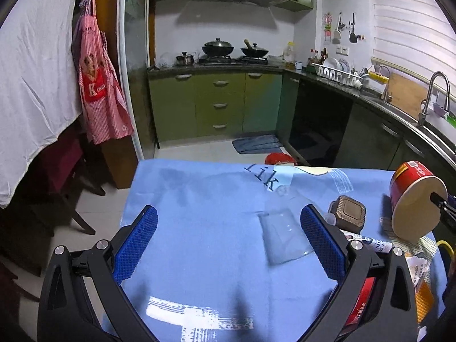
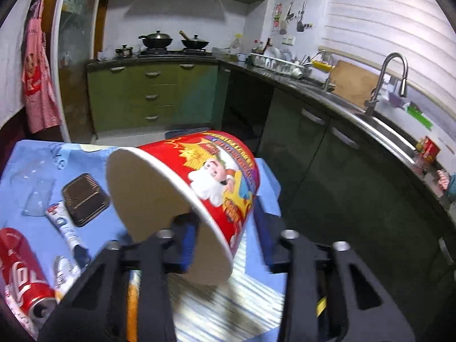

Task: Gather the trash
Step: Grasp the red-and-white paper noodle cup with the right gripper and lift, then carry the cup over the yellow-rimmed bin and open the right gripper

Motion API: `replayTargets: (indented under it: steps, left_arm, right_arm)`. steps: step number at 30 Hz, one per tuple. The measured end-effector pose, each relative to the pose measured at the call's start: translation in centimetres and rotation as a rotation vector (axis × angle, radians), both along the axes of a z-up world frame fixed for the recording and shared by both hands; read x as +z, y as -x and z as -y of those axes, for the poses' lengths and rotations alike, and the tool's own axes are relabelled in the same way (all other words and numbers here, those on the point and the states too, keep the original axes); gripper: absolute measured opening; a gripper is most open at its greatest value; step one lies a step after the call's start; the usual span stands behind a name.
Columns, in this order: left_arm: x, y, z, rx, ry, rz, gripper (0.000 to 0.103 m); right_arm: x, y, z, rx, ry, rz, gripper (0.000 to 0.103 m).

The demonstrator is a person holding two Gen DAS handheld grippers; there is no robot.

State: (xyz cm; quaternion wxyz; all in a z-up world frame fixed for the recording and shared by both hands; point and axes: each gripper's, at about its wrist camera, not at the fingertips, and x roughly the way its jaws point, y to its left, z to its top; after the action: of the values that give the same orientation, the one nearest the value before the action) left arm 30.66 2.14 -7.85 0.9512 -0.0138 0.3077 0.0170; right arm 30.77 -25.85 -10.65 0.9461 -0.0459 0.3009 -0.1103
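Gripping the tilted paper cup (image 2: 199, 188) by its rim, right gripper (image 2: 225, 236) above the desk (image 2: 40, 228), left gripper (image 1: 228, 228) open beside a clear bottle (image 1: 285, 228).

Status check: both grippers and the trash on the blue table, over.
Left gripper open, empty, over clear plastic bottle. Right gripper shut on paper bucket rim, bucket tilted. Nothing in the way.

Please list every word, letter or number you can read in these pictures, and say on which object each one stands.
"Lik": dark print on the light blue tablecloth.
"K": white letter on the pink checked apron.
Red paper bucket: printing too blurred to read.
Red drink can: white script, unreadable.
White tube: too small.
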Motion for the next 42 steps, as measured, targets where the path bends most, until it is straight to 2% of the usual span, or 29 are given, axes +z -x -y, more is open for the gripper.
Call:
replayTargets:
  steps: [5, 11, 14, 19, 22, 25, 30, 37, 40, 42]
  left_arm:
    - [-0.5, 0.3, 0.3, -0.012, -0.002, -0.009, 0.099]
    - [-0.4, 0.6, 0.2, -0.018, 0.017, -0.007, 0.099]
    - [-0.1, 1.1, 0.2, -0.027, 0.02, 0.002, 0.099]
    - [0.4, 1.7, 0.3, -0.046, 0.035, 0.012, 0.099]
    - [0.7, 2.1, 0.6, -0.057, 0.043, 0.02, 0.099]
    - [1.0, 2.5, 1.0, -0.064, 0.04, 0.028, 0.099]
    - [1.1, 2.9, 1.4, -0.074, 0.032, 0.033, 0.099]
    - [1.1, 3.0, 1.9, -0.081, 0.024, 0.029, 0.099]
    - [0.9, 3.0, 2.2, -0.089, 0.02, 0.025, 0.099]
    - [0.8, 3.0, 2.4, -0.096, 0.015, 0.018, 0.099]
  right_arm:
    - [0.1, -1.1, 0.9, -0.02, -0.028, -0.031, 0.007]
    - [2.8, -2.2, 3.7, 0.002, -0.177, -0.111, 0.003]
    - [5.0, -1.8, 5.5, 0.025, -0.258, -0.193, 0.003]
    - [8.1, 2.8, 11.6, -0.03, -0.341, -0.294, 0.003]
    - [8.2, 6.8, 16.9, -0.144, -0.372, -0.345, 0.003]
    - [5.8, 10.0, 21.8, -0.252, -0.425, -0.427, 0.004]
    - [-1.4, 12.8, 26.4, -0.349, -0.52, -0.541, 0.004]
    - [-9.5, 11.7, 27.7, -0.387, -0.57, -0.654, 0.006]
    - [-11.8, 10.8, 28.5, -0.401, -0.567, -0.684, 0.013]
    - [-12.9, 10.4, 28.6, -0.415, -0.551, -0.701, 0.013]
